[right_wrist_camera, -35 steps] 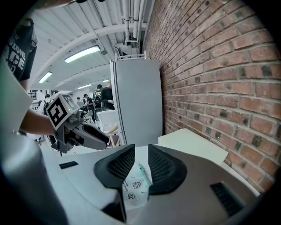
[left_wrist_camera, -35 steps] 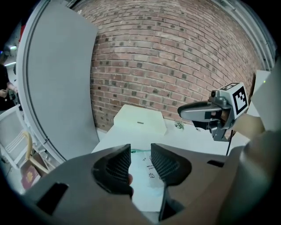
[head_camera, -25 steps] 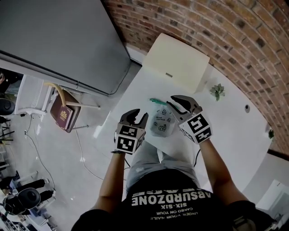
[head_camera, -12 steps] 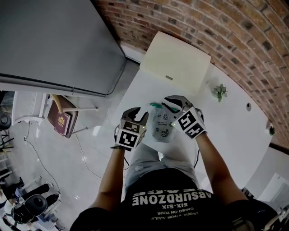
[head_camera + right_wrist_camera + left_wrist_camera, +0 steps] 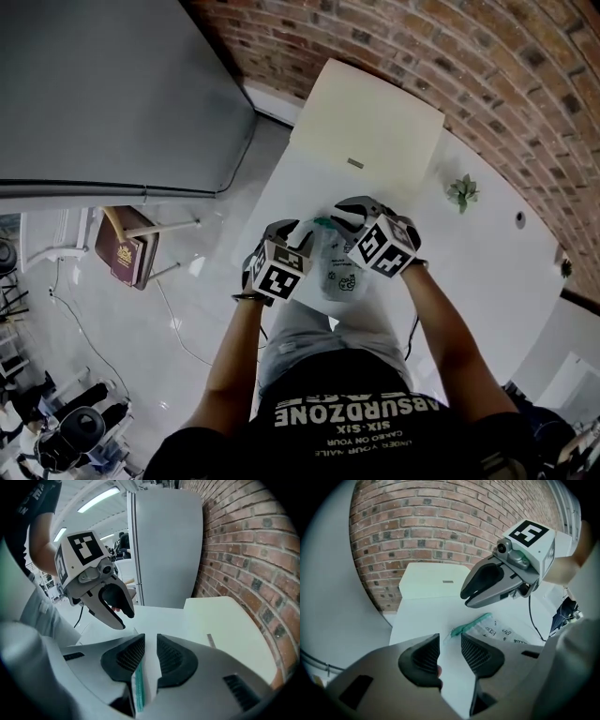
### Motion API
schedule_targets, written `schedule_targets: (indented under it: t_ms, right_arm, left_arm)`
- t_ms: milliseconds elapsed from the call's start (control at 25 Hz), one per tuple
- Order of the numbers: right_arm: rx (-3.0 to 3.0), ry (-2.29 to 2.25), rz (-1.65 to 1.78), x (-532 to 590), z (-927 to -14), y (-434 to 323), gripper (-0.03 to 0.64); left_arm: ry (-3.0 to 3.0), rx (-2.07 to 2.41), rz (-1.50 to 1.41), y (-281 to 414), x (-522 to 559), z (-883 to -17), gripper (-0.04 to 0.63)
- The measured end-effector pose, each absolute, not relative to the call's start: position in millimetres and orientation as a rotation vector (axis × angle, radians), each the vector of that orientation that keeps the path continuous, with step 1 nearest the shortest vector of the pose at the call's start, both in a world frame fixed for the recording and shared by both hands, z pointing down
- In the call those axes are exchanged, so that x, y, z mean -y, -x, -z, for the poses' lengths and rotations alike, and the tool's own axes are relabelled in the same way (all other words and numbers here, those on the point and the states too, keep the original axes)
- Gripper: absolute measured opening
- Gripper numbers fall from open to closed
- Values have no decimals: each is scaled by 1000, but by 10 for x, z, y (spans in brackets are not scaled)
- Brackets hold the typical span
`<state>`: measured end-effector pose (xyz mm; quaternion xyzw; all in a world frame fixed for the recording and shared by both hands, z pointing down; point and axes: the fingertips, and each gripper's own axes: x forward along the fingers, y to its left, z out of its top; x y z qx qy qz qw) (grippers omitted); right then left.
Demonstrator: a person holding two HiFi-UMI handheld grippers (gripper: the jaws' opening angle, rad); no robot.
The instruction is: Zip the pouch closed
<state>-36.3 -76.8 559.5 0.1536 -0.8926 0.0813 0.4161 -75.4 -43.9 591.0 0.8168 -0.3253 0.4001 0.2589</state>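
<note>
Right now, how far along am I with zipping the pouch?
Done: both grippers are at the pouch. In hand: the right gripper straddles the green zip, jaws narrowly apart; the left gripper is open just short of the zip's end. Still to do: clamp and pull. How far it's zipped, I can't tell.

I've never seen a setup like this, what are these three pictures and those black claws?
A person holds a gripper in each hand. One picture comes from a camera on their head, looking down; the other two from cameras on the grippers. On the white table lies a clear pouch with a green zip. The left gripper has its jaws open right at the zip's end. The right gripper holds its jaws narrowly apart around the zip, not clearly pinching.
</note>
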Motion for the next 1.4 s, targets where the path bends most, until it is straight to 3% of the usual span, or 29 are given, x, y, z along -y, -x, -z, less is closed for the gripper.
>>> schedule_targets:
  t_ms: [800,1000,1400]
  right_arm:
    - [2062,-113,-130,740,-6256,501,80]
    - [2036,-51,-78,680,-6321,544,91]
    - [1982,58,58,588,-6411,585,83]
  left_arm:
    - [-2254,647,-1324,651,509,-6392,113]
    - [-2235,641,-1362,687,496,-6465,37]
    - [-2251,644,-1351,685,490,-6511,28]
